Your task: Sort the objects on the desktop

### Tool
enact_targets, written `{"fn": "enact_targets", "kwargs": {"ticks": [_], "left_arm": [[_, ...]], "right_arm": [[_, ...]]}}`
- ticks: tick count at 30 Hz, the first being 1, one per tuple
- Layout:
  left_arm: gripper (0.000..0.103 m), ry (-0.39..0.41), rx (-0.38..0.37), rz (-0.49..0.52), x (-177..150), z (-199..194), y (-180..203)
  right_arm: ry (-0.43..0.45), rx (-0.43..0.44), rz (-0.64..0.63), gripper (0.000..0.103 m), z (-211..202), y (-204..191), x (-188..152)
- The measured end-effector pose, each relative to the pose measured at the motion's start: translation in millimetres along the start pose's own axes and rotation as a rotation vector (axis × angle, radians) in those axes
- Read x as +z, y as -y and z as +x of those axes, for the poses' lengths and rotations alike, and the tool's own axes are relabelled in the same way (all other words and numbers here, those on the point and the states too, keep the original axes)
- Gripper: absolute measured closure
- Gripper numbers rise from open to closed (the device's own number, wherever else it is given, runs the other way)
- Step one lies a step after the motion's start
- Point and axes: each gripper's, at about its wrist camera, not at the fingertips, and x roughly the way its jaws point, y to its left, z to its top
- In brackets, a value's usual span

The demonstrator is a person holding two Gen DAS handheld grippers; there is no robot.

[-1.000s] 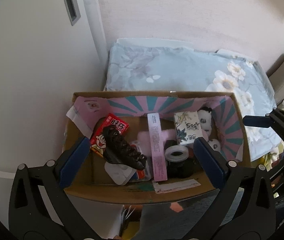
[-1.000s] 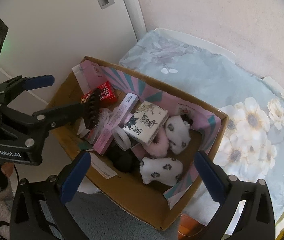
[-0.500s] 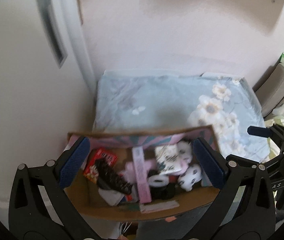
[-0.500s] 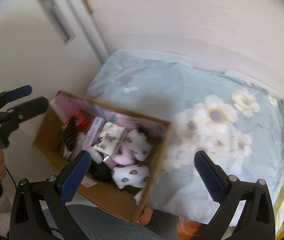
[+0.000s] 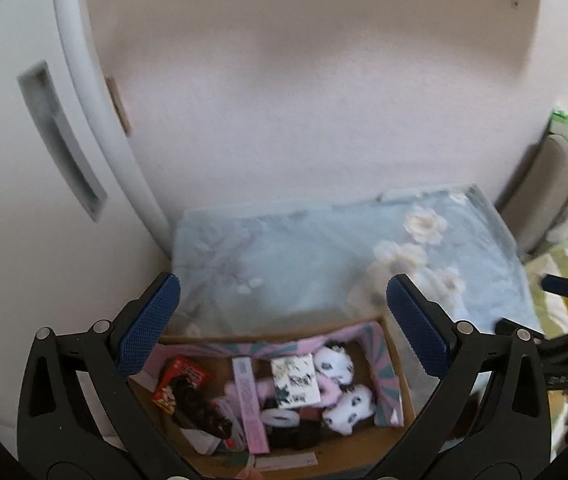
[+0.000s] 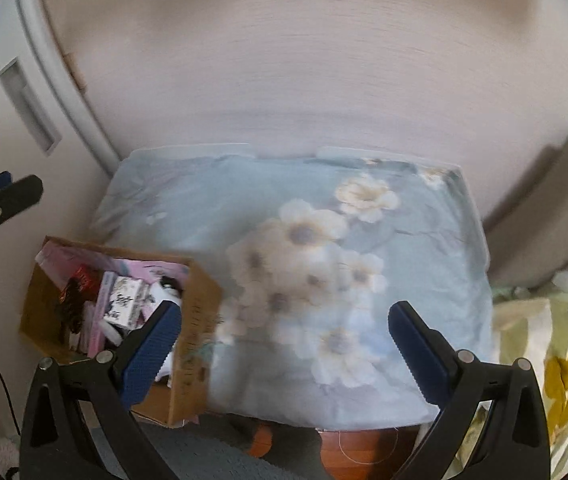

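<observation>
Both the left gripper [image 5: 281,326] and the right gripper [image 6: 284,340] are released and empty; the crowded box [image 5: 398,384] may cause a wrong grasp.

I am seeing open floral tabletop [image 6: 296,248] lying ahead of my spread right claw [image 6: 284,340]; the crammed cardboard box [image 6: 193,320] is crowding its left edge.
</observation>
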Motion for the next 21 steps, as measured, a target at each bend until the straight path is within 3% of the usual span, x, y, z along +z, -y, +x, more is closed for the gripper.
{"fn": "enact_targets", "kwargs": {"ticks": [7, 21], "left_arm": [[0.000, -0.010, -0.005, 0.007, 6, 0, 9], [0.000, -0.024, 0.022, -0.021, 3, 1, -2]], "right_arm": [[0.004, -0.062, 0.040, 0.000, -8, 21, -8], [-0.002, -0.044, 0.051, 0.000, -1, 25, -6]]}}
